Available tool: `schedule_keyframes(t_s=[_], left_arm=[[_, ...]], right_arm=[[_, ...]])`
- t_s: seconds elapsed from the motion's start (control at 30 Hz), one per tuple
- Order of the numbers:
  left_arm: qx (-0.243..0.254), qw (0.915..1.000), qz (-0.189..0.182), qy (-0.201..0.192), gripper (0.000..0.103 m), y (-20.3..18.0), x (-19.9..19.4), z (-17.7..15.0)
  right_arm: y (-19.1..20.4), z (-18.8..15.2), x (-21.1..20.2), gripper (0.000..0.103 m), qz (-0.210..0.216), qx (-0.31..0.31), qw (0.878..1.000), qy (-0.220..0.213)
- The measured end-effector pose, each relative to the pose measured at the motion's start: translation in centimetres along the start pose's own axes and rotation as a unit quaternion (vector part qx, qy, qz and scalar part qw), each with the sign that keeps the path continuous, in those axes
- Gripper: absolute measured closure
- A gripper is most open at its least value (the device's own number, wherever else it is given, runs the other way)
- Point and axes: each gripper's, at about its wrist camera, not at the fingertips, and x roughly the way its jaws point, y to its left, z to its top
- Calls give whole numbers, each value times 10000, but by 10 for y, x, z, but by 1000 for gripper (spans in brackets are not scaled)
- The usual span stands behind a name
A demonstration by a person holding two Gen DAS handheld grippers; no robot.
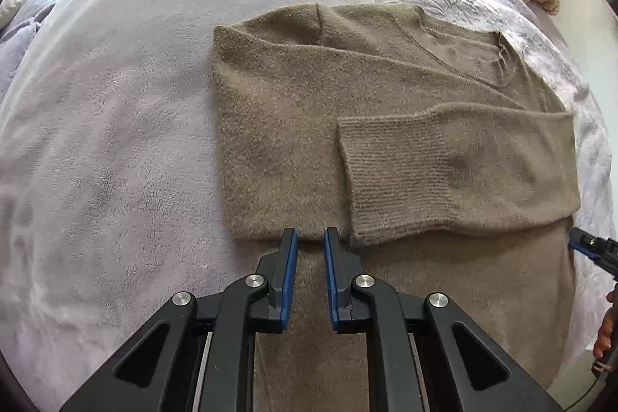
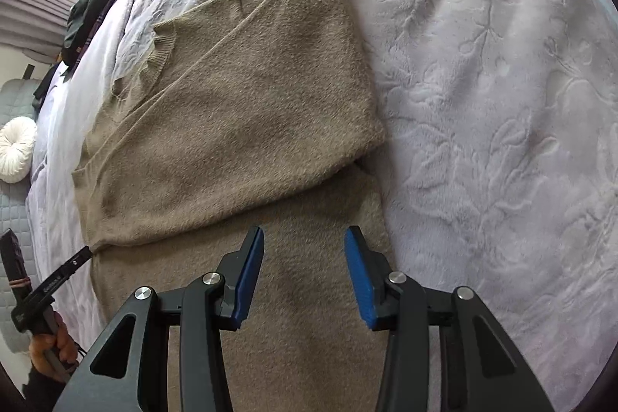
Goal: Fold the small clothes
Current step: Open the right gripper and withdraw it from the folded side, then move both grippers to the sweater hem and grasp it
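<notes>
Big lavender blanket [image 1: 116,141] on the bed, and the sweater [image 1: 309,126] sits in the middle, sleeves already folded across the chest. It's a fuzzy taupe knit with a ribbed cuff [image 1: 390,176], hem end nearest. Next fold: I'd grab both hem corners evenly and bring them up to the collar so it stays square. Left gripper [image 1: 310,238] is nearly closed but holding nothing; right gripper [image 2: 304,238] hangs wide apart, empty.

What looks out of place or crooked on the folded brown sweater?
Nothing is damaged. The fuzzy brown knit sweater lies on the lavender plush blanket with its sleeves folded across the body. The top layer sits slightly slanted over the bottom half.
</notes>
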Motion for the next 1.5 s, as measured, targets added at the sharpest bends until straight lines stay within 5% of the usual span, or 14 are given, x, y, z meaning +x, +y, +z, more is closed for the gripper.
schedule_keyframes(t_s=[0.3,0.4,0.7,0.8,0.93,1.27,1.5], left_arm=[[-60,9998,111,167,86,-9,-3,-9],[-133,9994,318,54,0,-9,-7,-13],[-130,9974,662,-250,1,-19,-18,-15],[-265,9956,850,-286,1,-14,-20,-14],[-234,9939,1056,-201,1,-16,-18,-14],[233,9978,615,4,1,-38,-32,-38],[208,9971,645,334,1,-46,-43,-87]], right_arm=[[17,-7,-5,48,43,-72,10000,6],[19,-9,-6,48,56,-67,10000,5],[28,-13,-10,47,89,-214,9997,9],[31,-16,-12,29,148,-297,9994,-13],[33,-20,-16,28,195,-401,9990,-6],[24,-34,-21,28,504,-401,9976,265],[12,-54,-24,28,729,-510,9937,683]])
